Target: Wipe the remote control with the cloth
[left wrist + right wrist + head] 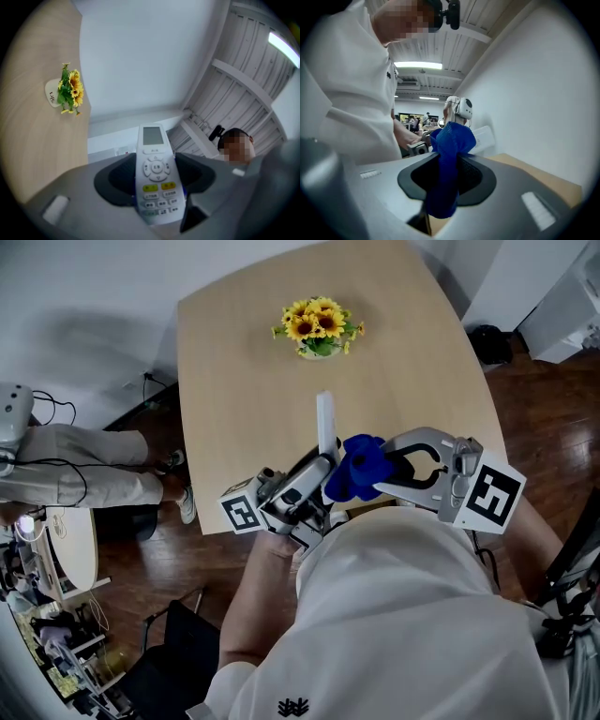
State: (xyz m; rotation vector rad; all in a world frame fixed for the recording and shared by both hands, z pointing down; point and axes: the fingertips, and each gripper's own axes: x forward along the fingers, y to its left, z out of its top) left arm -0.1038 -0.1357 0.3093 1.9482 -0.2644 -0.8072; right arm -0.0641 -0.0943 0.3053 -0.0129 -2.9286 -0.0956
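A white remote control (325, 423) with a small screen and yellow buttons sticks out of my left gripper (314, 474), which is shut on its lower end; in the left gripper view the remote control (156, 171) stands between the dark pads with its buttons facing the camera. My right gripper (380, 474) is shut on a bunched blue cloth (359, 467), held just right of the remote's lower part near the table's front edge. In the right gripper view the blue cloth (449, 161) hangs through the jaws, its top bulging above them.
A small pot of sunflowers (319, 327) stands at the far middle of the light wooden table (244, 362). A seated person's legs (80, 465) are to the left of the table. A black bag (489, 341) lies on the dark floor at right.
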